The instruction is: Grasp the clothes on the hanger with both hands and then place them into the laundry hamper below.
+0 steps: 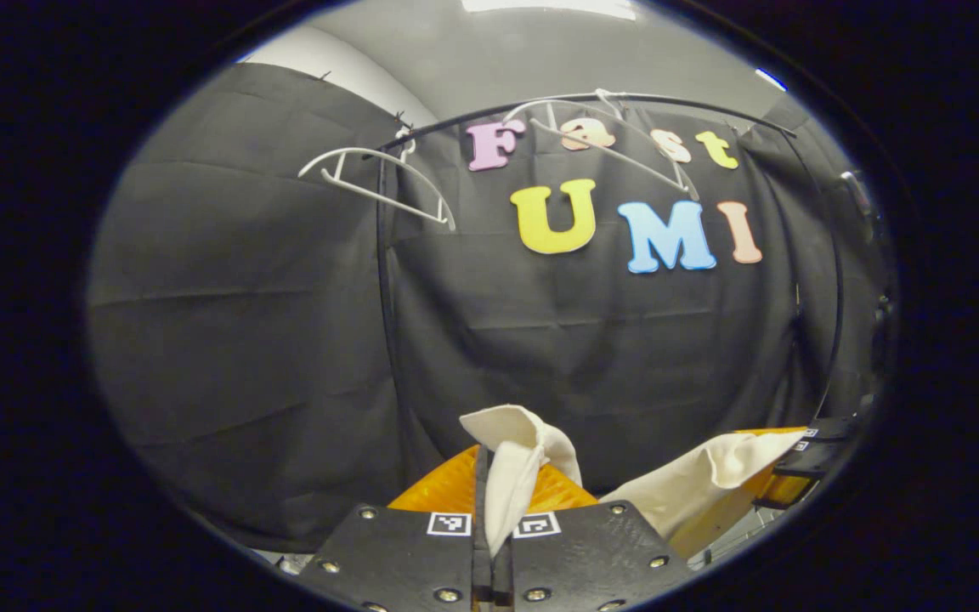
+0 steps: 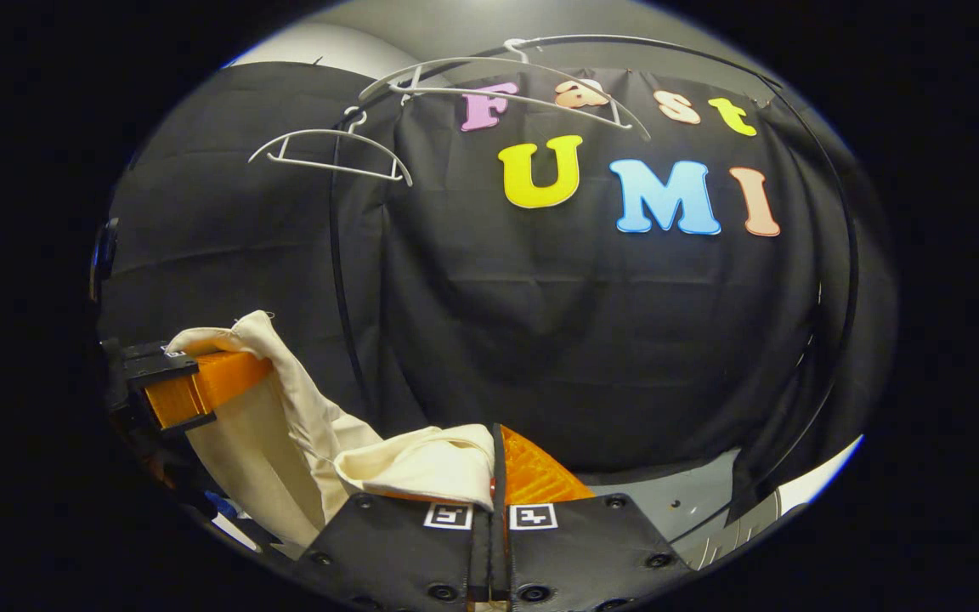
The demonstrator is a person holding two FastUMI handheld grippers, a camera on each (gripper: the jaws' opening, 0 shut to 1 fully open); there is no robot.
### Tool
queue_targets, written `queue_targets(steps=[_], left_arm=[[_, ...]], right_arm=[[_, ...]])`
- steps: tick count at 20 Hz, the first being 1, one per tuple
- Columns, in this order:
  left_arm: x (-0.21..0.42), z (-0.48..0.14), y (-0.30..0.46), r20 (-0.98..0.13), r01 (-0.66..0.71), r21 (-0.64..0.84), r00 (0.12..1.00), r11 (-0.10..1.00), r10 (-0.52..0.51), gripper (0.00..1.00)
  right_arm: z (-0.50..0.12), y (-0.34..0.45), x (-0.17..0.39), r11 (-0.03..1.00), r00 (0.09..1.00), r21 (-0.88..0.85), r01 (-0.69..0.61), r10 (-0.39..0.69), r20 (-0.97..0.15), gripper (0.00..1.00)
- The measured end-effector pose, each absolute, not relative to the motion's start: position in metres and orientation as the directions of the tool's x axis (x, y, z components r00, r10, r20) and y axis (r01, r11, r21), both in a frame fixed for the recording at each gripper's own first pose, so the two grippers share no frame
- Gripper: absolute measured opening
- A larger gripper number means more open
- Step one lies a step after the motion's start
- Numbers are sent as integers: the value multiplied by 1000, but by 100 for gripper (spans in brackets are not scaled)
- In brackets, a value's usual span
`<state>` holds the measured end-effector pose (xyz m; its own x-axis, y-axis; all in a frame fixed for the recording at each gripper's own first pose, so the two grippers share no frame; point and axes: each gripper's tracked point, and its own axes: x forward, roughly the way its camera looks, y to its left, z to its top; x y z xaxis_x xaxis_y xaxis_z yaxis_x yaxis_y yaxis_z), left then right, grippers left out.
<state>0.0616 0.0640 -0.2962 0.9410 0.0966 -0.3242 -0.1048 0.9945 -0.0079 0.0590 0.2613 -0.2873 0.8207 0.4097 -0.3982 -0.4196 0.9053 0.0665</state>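
Note:
A cream-white garment [image 1: 515,463] is pinched between the fingers of my left gripper [image 1: 494,484], which is shut on it at the bottom of the left gripper view. The cloth stretches right to my right gripper [image 1: 795,467] at the far right edge. In the right gripper view the same garment [image 2: 421,463] is clamped in my right gripper [image 2: 496,476], also shut, and it sags left toward the left gripper [image 2: 175,382], which holds its other end. Two bare white hangers [image 1: 375,178] [image 1: 608,140] hang on the dark rail above. The hamper is hidden.
A curved black rail [image 2: 625,42] carries the empty hangers [image 2: 332,149] [image 2: 498,85] high against the black cloth wall. A thin black upright pole [image 1: 383,280] stands left of centre. Pale grey floor [image 2: 668,501] lies low at the right.

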Motion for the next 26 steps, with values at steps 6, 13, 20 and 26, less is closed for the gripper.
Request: queue_targets(steps=[6,13,20,26], left_arm=[[36,-381,62,-443,-90,33,892,995,95,1],[10,-451,50,-572,-54,56,817,997,76,1],[-21,-511,61,-702,-29,78,709,997,76,2],[-41,-498,61,-751,35,69,660,997,29,26]], right_arm=[[-352,257,41,918,789,62,-392,371,-490,3],[-418,248,11,916,710,54,-398,345,-614,7],[-468,241,-22,907,590,26,-420,294,-752,10],[-450,241,-32,882,542,11,-471,299,-786,30]])
